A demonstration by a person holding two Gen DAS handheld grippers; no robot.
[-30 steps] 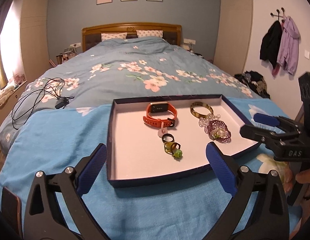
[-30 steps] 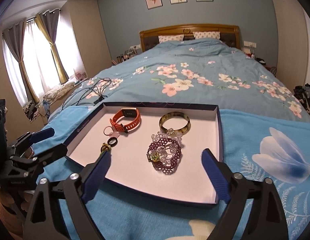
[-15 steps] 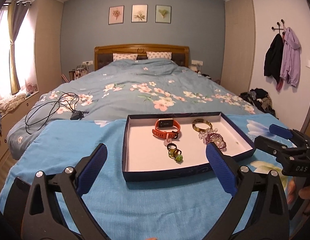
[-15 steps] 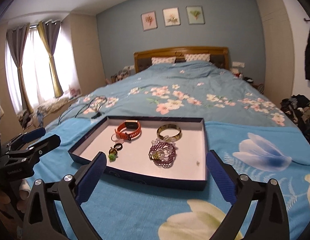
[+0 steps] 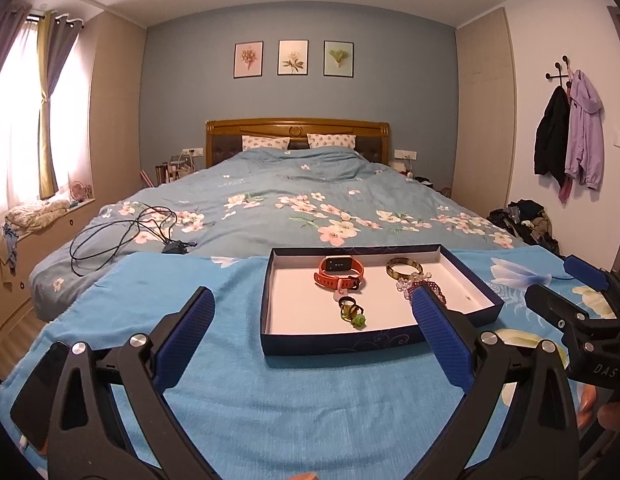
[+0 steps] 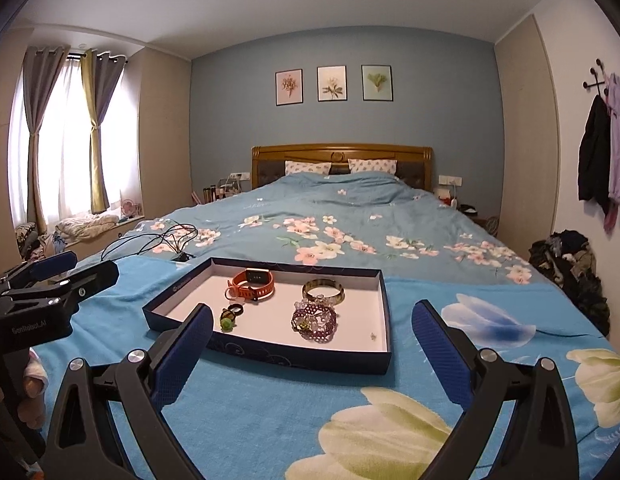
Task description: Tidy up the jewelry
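On bed, both grippers pulled back from tray (image 5: 382, 344) vs earlier, jaws wide

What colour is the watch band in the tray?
Orange-red, with a black screen; the watch band shows best in the right wrist view.

In the left wrist view a finger (image 5: 438, 336) covers most of the beaded bracelet (image 5: 420, 285). The speck (image 5: 468, 298) near the tray's right wall is too small to tell (a stud, perhaps). The phone (image 5: 43, 392) runs behind the gripper frame at lower left. In the right wrist view a finger (image 6: 185, 356) hides the tray's (image 6: 310, 354) near left corner. The hand (image 6: 29, 392) holding the other gripper is cut off by the left edge, and the clothes pile (image 6: 570, 264) is too blurred to sort.
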